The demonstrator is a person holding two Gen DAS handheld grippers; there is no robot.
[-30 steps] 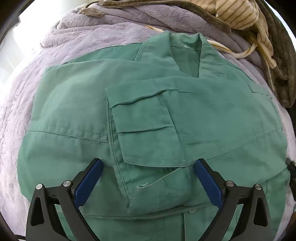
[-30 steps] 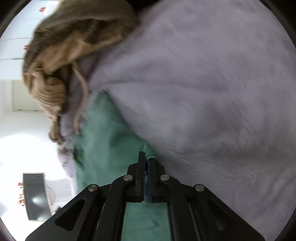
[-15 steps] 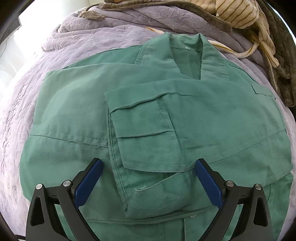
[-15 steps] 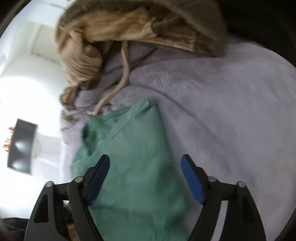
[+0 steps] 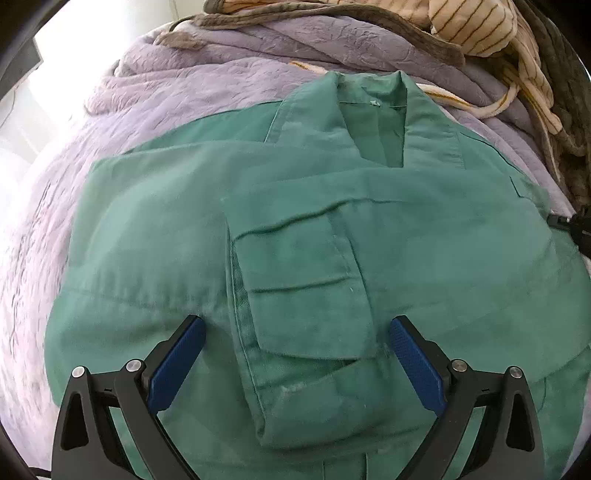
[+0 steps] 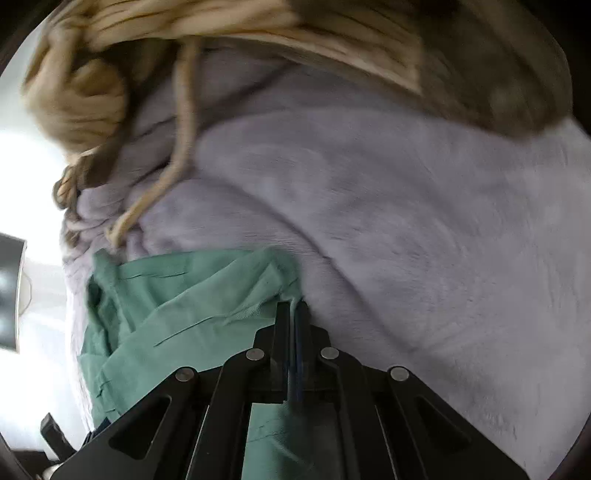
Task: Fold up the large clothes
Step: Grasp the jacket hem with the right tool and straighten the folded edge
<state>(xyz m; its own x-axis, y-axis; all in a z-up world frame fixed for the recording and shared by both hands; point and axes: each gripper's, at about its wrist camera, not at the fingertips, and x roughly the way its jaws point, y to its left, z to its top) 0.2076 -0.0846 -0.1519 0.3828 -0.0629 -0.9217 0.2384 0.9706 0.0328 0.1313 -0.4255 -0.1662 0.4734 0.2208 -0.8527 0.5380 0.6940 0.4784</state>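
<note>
1. Since half a second earlier, the right gripper [image 6: 293,314] has been brought from wide apart to clenched on a fold of the green jacket [image 5: 295,258]; in the left wrist view little has changed, only a slight drift of the jacket down the frame.
2. The jacket is spread collar-up across the centre of the left view on the lavender blanket [image 5: 166,122], with a sleeve already laid across the chest. In the right view its pinched edge sits at lower centre.
3. The left gripper [image 5: 295,354] is held released, its blue pads [image 5: 177,362] well apart, hovering over the folded sleeve cuff (no cloth is between them).
4. The step in hand is judged to be the folding-in of the jacket's side from the right of the left frame. A lift and carry of the pinched edge toward the middle is called for next, with the left gripper perhaps needed to pin the sleeve.
5. Open blanket is left at the right of the right view and the left of the left view; the striped tan bedding [image 5: 487,29] crowds the upper right, near the collar.
</note>
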